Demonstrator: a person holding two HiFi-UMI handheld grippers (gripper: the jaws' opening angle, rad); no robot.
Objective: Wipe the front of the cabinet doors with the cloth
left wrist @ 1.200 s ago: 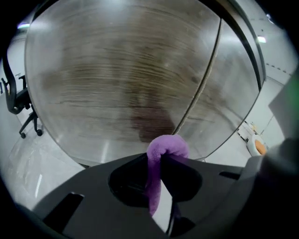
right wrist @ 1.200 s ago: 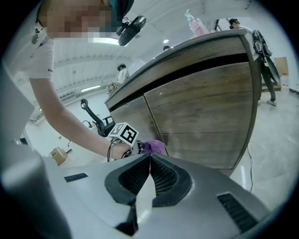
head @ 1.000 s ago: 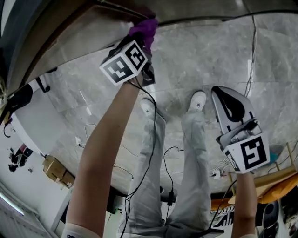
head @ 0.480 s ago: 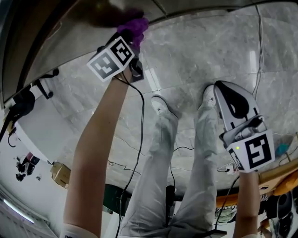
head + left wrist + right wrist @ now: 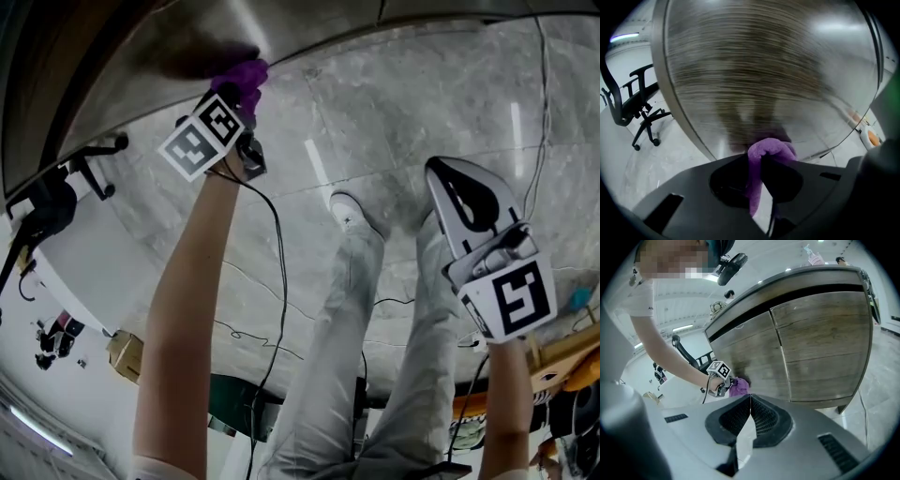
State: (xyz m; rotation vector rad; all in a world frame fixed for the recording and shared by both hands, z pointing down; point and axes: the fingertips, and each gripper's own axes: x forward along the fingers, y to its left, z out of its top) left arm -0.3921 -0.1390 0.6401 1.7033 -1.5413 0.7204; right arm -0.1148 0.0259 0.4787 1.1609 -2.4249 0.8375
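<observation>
against the cabinet door (image 5: 764,70), left claw (image 5: 760,158) grips purple cloth (image 5: 772,147); right claw (image 5: 750,403) closed.

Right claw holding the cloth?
No, the right claw is shut on nothing; the cloth is clamped in the left claw.

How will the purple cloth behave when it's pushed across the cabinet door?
Probably floppy: the cloth folds over and hangs limp between the left gripper's shut jaws. Its fluffy pile likely drags rather than slips on the door. Seemingly light, it could bunch or work loose under hard pushing.
</observation>
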